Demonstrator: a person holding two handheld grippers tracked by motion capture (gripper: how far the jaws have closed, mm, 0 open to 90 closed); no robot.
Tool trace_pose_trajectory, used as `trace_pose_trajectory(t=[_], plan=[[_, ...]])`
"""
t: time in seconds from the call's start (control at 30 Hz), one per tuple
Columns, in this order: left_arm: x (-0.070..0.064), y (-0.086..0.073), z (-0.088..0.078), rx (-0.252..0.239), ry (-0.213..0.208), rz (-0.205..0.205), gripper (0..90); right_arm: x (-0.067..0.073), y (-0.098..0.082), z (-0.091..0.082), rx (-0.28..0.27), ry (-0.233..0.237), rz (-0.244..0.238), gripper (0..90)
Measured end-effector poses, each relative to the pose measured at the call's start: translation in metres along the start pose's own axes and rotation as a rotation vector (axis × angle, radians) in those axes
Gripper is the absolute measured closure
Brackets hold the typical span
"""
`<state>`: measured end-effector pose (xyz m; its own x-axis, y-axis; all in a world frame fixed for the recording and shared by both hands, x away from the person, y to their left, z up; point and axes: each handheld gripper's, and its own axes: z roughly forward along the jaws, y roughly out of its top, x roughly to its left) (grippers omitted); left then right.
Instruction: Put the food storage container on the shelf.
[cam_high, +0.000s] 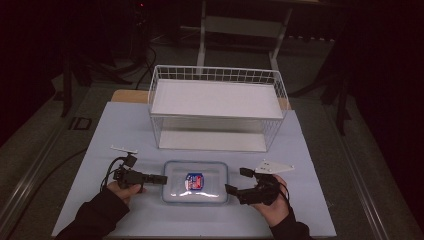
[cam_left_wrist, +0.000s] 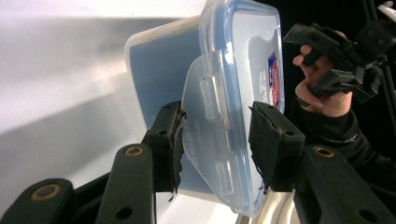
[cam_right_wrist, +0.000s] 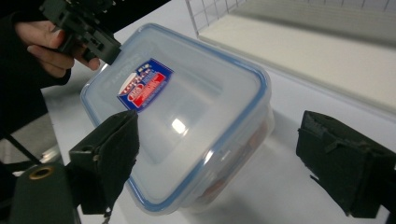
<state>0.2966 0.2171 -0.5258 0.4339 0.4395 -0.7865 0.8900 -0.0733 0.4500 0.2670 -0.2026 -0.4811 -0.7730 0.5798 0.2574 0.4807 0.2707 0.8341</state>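
Observation:
A clear plastic container (cam_high: 195, 182) with a blue-rimmed lid and a red and blue label lies flat on the table, near the front. My left gripper (cam_high: 164, 179) is at its left end. In the left gripper view, my left gripper (cam_left_wrist: 217, 140) is shut on the container (cam_left_wrist: 243, 56), one pad against the latch flap and the other on the lid top. My right gripper (cam_high: 235, 180) stands open at the right end. In the right gripper view, my right gripper (cam_right_wrist: 229, 158) has the container's (cam_right_wrist: 187, 107) near corner between its wide jaws, which do not press on it.
A white wire basket (cam_high: 217, 107) with a white board on top stands behind the container, at the back of the pale blue table top (cam_high: 125, 130). The table's edges drop to a dark floor on all sides.

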Motion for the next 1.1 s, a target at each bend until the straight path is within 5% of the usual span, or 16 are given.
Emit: trace_pose_trajectory(t=[0.4, 0.73, 1.1], plan=[[-0.013, -0.007, -0.001, -0.002, 0.018, 0.111, 57.5, -0.017, -0.011, 0.017, 0.096, 0.12, 0.196, 25.3], [-0.015, -0.011, -0.002, -0.007, 0.011, 0.139, 58.4, -0.021, -0.015, 0.019, 0.132, 0.196, 0.249, 46.7], [-0.029, -0.018, -0.003, -0.024, 0.056, 0.169, 58.5, -0.02, -0.015, 0.014, 0.136, 0.206, 0.315, 54.0]])
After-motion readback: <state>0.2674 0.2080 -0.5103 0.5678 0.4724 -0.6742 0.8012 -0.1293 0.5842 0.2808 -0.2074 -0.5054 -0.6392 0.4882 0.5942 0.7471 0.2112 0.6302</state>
